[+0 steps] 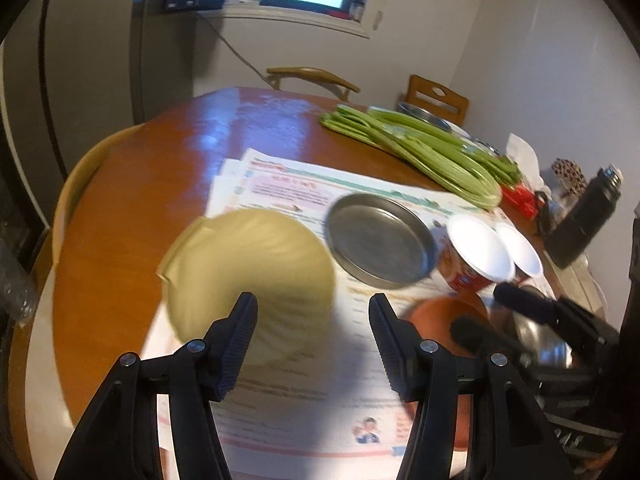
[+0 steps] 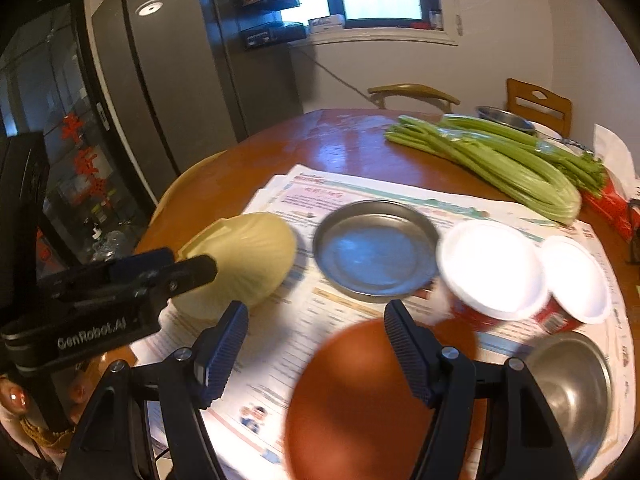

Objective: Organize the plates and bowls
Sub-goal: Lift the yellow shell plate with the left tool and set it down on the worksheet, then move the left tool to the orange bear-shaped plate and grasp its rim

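On newspaper sheets (image 1: 280, 184) lie a cream shell-shaped plate (image 1: 248, 268) (image 2: 244, 256), a round steel plate (image 1: 380, 240) (image 2: 376, 248), two red paper bowls with white insides (image 1: 478, 248) (image 2: 492, 268), an orange plate (image 2: 360, 400) (image 1: 440, 312) and a steel bowl (image 2: 576, 384). My left gripper (image 1: 312, 308) is open just short of the cream plate, whose near edge sits behind its left finger. My right gripper (image 2: 316, 316) is open above the orange plate, with its right finger over the plate's far rim. Nothing is pinched in either.
A bunch of celery (image 2: 500, 160) lies at the back right of the round wooden table (image 1: 168, 160), with another steel bowl (image 2: 506, 118) behind it. A black bottle (image 1: 584, 220) stands at the right edge. Two wooden chairs (image 2: 412, 94) and a fridge (image 2: 168, 80) stand beyond.
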### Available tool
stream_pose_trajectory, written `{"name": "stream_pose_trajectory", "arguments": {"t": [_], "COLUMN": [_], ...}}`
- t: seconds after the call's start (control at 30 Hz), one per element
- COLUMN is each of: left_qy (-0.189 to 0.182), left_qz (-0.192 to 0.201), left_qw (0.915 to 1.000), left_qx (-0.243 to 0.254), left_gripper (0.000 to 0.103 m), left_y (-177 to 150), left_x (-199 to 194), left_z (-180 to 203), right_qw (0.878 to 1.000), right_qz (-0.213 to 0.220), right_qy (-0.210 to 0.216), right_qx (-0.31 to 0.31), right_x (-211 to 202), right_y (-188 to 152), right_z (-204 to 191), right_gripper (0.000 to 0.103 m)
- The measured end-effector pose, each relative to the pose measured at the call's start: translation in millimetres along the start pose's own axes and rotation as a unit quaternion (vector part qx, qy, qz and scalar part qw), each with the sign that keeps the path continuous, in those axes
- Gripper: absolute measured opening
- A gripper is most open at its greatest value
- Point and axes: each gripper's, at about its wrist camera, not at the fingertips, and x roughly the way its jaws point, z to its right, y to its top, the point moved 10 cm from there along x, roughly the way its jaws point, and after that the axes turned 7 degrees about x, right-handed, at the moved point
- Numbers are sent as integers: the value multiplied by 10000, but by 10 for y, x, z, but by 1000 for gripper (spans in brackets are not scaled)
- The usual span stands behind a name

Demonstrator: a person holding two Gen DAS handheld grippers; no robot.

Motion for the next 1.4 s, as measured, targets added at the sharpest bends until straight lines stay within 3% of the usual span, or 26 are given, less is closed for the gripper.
{"name": "stream_pose_trajectory", "arguments": {"t": [0.47, 0.83, 1.4], "left_qy": [-267, -237, -50], "left_qz": [-515, -866, -746], "left_qw": [9976, 9935, 9926], "left_qx": [387, 701, 959], "left_gripper": [60, 60, 59], "left_y": [-419, -760, -780], "left_x": [219, 434, 520], "left_z": [616, 915, 941], "right_qw": [9992, 9982, 9909], "right_qz": [127, -187, -856], "right_qy": [-386, -517, -924], "right_qx": [-39, -230, -476], "right_x": [-280, -74, 362], "right_y": [-136, -307, -424], "right_z": [526, 665, 728], "right_gripper": [71, 71, 70]}}
